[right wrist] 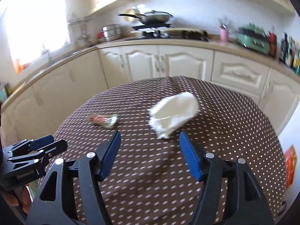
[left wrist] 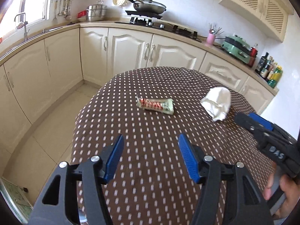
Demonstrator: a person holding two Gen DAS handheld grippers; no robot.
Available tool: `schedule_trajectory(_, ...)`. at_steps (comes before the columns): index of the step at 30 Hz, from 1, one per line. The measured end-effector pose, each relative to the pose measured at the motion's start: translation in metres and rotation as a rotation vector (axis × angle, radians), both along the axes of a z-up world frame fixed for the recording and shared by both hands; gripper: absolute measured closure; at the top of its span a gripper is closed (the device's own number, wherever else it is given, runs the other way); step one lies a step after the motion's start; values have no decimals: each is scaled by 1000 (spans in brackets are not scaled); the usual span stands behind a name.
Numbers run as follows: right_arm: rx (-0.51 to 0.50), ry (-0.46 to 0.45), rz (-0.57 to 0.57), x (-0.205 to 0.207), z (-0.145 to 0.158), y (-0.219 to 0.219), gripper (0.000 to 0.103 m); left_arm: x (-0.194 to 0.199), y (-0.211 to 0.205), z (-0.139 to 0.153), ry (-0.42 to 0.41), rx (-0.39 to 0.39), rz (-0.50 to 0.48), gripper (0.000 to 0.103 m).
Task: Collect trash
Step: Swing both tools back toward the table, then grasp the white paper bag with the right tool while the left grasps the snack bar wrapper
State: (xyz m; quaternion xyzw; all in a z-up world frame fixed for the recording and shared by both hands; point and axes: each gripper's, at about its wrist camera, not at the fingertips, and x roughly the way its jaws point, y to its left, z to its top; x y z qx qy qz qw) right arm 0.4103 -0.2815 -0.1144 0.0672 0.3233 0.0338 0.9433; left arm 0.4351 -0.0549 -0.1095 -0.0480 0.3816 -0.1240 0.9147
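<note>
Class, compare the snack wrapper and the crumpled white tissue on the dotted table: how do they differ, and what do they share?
The snack wrapper is printed red, white and green; the crumpled white tissue is plain white. The wrapper lies long, narrow and fairly flat; the tissue is bunched into a bulkier, irregular heap. The wrapper sits ahead of the open left tool; the tissue is just ahead of the open right tool. Both lie loose on the dotted tablecloth, ungrasped.

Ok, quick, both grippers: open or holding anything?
Left gripper: open, holding nothing.
Right gripper: open, holding nothing, white tissue just ahead of it.
</note>
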Motion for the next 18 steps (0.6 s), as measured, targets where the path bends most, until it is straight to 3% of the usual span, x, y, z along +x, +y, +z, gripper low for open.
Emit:
schedule_trajectory(1,17,4,-21,6,-3,-7,28,8,-1,-1,2,-4,9,43)
schedule_trajectory(9,259,103,-89,44,-22,-36,20,68,3,-17,39,-109,71,42)
schedule_trajectory(18,315,151,-157,71,-33,-38,20,103,0,-37,103,-121,104,38)
